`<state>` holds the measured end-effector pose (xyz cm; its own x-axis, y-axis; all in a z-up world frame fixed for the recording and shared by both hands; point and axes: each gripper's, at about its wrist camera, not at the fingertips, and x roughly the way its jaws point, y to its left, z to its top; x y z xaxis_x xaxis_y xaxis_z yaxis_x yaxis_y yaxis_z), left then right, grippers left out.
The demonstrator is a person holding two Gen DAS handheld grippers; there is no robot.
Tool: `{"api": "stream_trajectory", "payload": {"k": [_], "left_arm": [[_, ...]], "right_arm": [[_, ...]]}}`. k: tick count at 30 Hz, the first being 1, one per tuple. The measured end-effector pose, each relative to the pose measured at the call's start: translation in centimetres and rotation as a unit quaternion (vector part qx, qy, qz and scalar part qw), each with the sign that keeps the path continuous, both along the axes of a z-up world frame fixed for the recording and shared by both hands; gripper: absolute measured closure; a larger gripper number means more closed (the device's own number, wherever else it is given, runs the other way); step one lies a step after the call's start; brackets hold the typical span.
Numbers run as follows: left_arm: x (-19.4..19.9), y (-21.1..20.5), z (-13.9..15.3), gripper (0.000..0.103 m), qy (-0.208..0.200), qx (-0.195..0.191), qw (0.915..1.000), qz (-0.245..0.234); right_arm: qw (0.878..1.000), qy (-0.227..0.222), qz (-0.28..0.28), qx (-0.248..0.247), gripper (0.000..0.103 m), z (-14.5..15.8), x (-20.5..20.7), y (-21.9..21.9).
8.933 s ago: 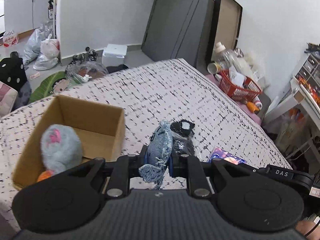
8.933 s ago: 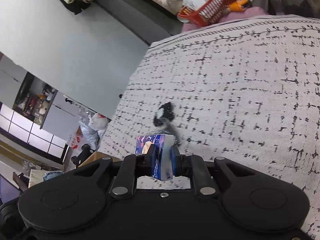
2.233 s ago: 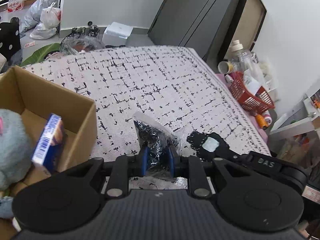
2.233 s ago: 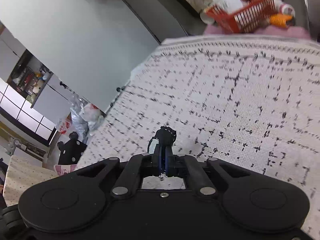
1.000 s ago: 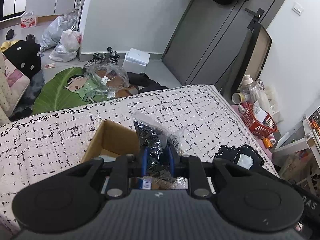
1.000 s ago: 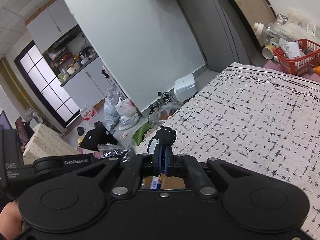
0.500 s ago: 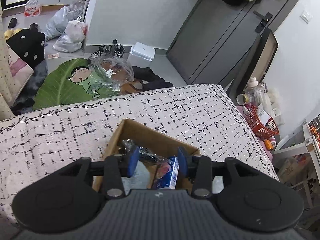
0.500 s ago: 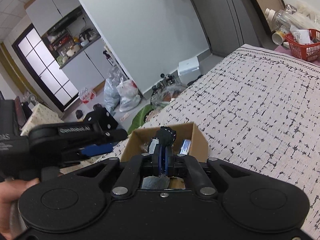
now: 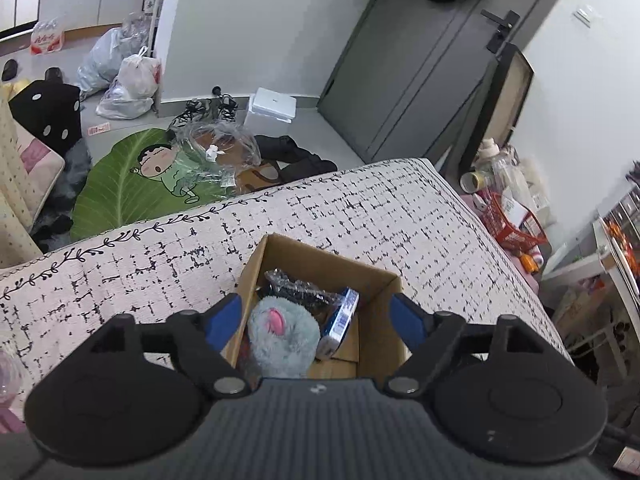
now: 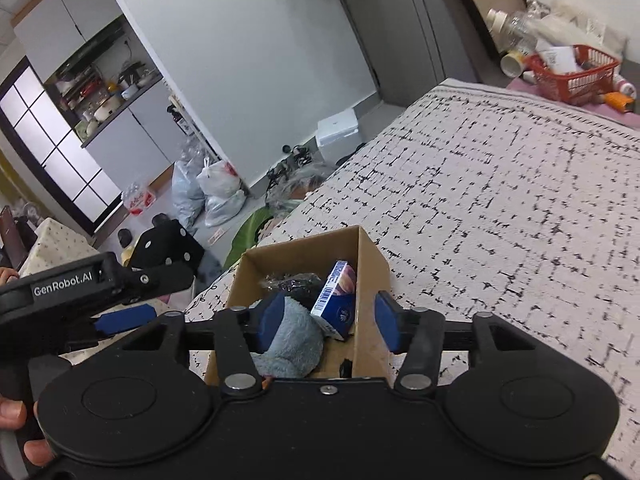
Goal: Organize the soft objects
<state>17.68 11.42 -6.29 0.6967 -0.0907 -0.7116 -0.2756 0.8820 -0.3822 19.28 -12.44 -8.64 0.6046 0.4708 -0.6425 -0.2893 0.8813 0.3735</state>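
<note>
A cardboard box (image 9: pixel 376 280) stands on the patterned bed and also shows in the right wrist view (image 10: pixel 368 264). Inside lie a grey plush toy (image 9: pixel 284 336) (image 10: pixel 296 340), a blue tissue pack (image 9: pixel 340 314) (image 10: pixel 336 296) and a clear bag of black stuff (image 9: pixel 300 288) (image 10: pixel 292 280). My left gripper (image 9: pixel 316 320) is open and empty above the box. My right gripper (image 10: pixel 326 320) is open and empty above the box too. The left gripper also shows at the left of the right wrist view (image 10: pixel 120 316).
The white bed cover with black marks (image 10: pixel 500 200) stretches right of the box. A red basket (image 10: pixel 572 72) with bottles sits beyond the bed. Plastic bags (image 9: pixel 128 80), a green leaf mat (image 9: pixel 132 184) and a white box (image 9: pixel 272 106) lie on the floor.
Both grippers opened over the box. The clear bag dropped from the left gripper into the box, and the small black item left the right gripper.
</note>
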Motion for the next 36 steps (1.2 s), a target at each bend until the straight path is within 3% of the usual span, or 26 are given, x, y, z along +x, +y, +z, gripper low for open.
{"api": "stream_trajectory", "payload": {"k": [1, 3, 5, 16, 20, 26, 36], "left_arm": [[-0.3, 0.0, 0.2, 0.021, 0.002, 0.001, 1.0, -0.004], [-0.8, -0.2, 0.6, 0.02, 0.004, 0.005, 0.9999, -0.014], [-1.4, -0.5, 1.0, 0.016, 0.008, 0.012, 0.9995, -0.026], [-5.8, -2.1, 3.3, 0.01, 0.017, 0.049, 0.9969, -0.059], [-7.4, -2.9, 4.1, 0.007, 0.017, 0.072, 0.9951, -0.065], [-10.0, -4.0, 5.2, 0.006, 0.015, 0.092, 0.9931, -0.071], [-13.7, -7.0, 6.9, 0.001, 0.003, 0.12, 0.9889, -0.088]], "right_arm": [[1.0, -0.001, -0.003, 0.0, 0.047, 0.3, -0.5, -0.2], [1.0, -0.002, -0.014, -0.002, 0.033, 0.7, -0.9, -0.3], [1.0, -0.008, -0.026, -0.008, 0.029, 1.2, -1.5, -0.5], [0.999, -0.019, -0.048, -0.009, 0.017, 3.6, -6.1, -2.6], [0.998, -0.032, -0.053, -0.012, 0.006, 5.0, -7.5, -3.6], [0.997, -0.042, -0.059, -0.017, 0.0, 6.2, -9.8, -5.1], [0.997, -0.045, -0.046, -0.038, 0.0, 7.1, -12.8, -6.8]]}}
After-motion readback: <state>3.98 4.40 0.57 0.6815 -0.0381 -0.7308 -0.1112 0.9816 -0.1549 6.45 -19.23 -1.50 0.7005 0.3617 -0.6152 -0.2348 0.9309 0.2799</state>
